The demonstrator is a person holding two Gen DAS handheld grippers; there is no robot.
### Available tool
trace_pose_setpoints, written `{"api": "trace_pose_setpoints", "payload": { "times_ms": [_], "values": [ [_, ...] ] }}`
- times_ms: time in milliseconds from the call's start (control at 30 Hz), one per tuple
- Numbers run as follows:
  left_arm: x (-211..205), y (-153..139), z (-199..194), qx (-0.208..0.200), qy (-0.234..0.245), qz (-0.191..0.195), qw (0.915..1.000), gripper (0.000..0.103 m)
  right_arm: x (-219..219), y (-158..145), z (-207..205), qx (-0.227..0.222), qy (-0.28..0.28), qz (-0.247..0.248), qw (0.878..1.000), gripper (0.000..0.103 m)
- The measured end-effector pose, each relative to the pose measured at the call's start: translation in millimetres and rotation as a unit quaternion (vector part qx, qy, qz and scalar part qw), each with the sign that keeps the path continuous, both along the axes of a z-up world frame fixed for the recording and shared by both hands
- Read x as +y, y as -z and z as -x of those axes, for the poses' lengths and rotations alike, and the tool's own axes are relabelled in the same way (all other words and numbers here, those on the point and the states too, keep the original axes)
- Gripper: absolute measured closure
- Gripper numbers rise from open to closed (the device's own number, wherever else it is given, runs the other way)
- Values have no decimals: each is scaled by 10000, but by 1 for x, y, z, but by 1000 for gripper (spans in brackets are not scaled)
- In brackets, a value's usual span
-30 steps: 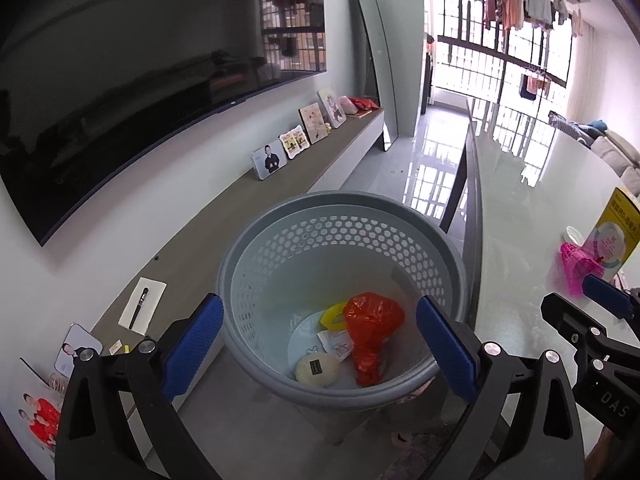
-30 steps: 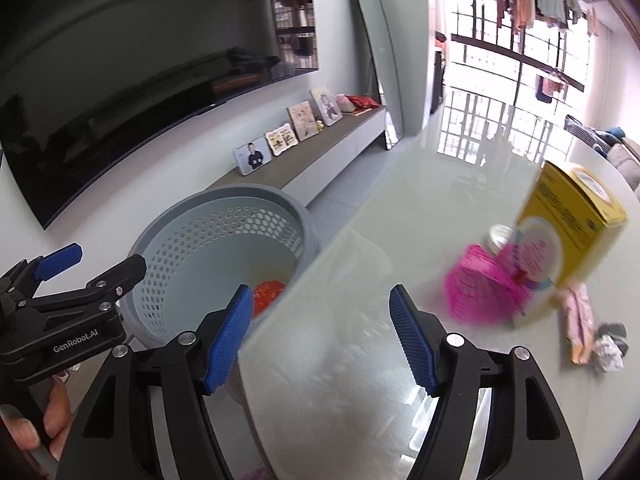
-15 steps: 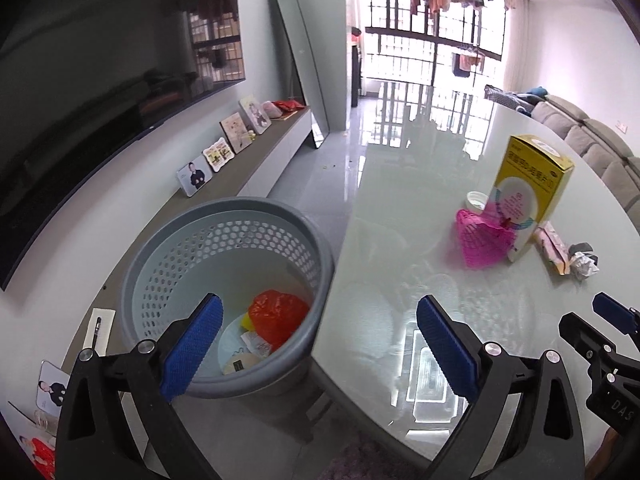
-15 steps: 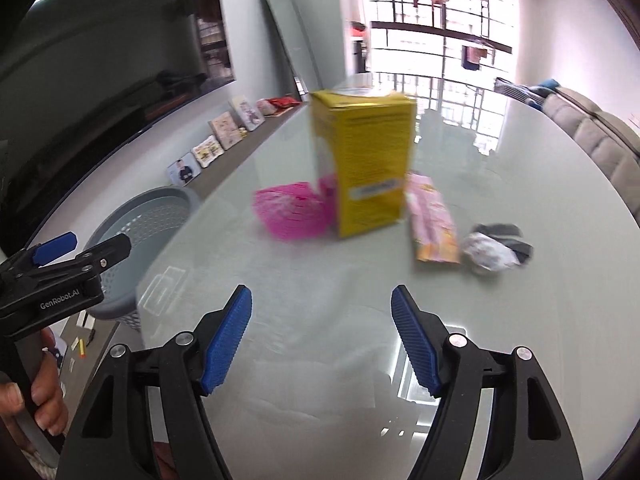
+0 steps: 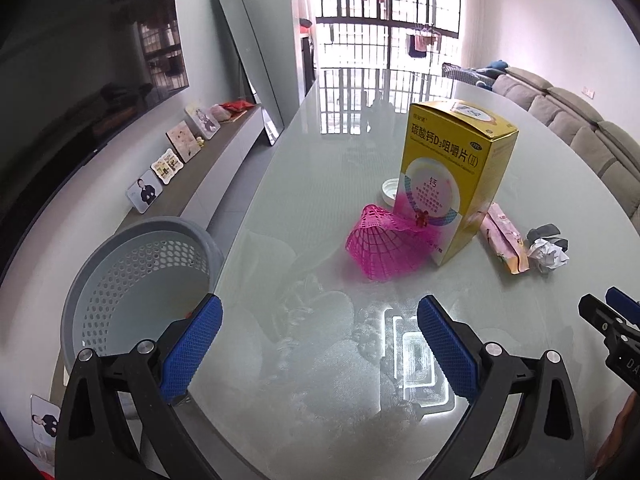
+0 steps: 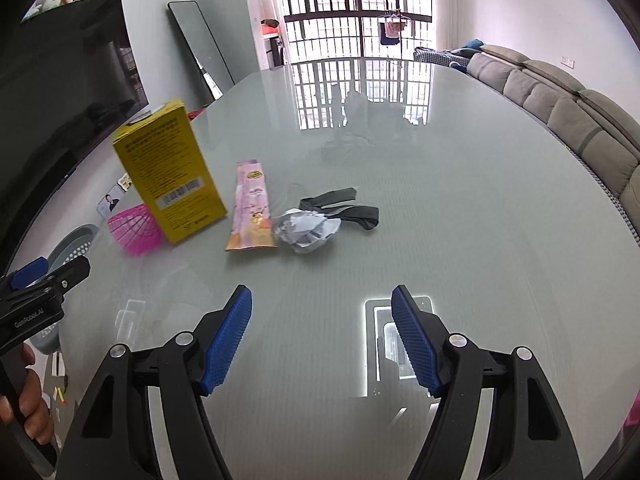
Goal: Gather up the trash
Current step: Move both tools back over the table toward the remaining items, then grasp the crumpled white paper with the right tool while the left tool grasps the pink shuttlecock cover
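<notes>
Your right gripper (image 6: 320,336) hangs released over the glass bench (image 6: 440,184) with nothing between its blue pads, and your left gripper (image 5: 318,346) is just as wide and just as empty. Neither touches any trash. Everything in sight is yet to be collected: the yellow box (image 6: 168,172) stands upright with the pink mesh cup (image 6: 136,230) against it, the pink wrapper (image 6: 252,208) lies just beside the box, and the crumpled paper ball (image 6: 306,230) rests against a grey rag (image 6: 344,208). A white cap (image 5: 390,191) sits behind the box. The grey perforated bin (image 5: 136,292) waits off the bench's left edge; its contents are hidden from here. I'd judge the paper ball your nearest pick.
</notes>
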State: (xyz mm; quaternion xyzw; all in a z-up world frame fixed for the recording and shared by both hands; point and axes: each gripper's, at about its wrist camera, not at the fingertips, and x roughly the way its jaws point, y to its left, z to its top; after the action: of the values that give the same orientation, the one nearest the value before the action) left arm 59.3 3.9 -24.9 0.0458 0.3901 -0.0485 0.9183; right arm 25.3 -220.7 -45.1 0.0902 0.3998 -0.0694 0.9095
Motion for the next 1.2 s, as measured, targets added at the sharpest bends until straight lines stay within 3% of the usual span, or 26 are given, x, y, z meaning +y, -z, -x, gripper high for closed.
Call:
{"api": "trace_pose_setpoints", "payload": {
  "times_ms": [867,1033,1200],
  "values": [
    [-6,22,-46,293,-10,-111,9995,7,-18,28,-88,359,-26,-98,9993,34],
    [-5,23,-47,310,-16,-93,9995,7,-11,31,-93,427,-105,-24,9990,55],
    [-2,23,-46,285,-36,-45,9996,7,-4,30,-92,336,-217,-26,9992,65]
  ]
}}
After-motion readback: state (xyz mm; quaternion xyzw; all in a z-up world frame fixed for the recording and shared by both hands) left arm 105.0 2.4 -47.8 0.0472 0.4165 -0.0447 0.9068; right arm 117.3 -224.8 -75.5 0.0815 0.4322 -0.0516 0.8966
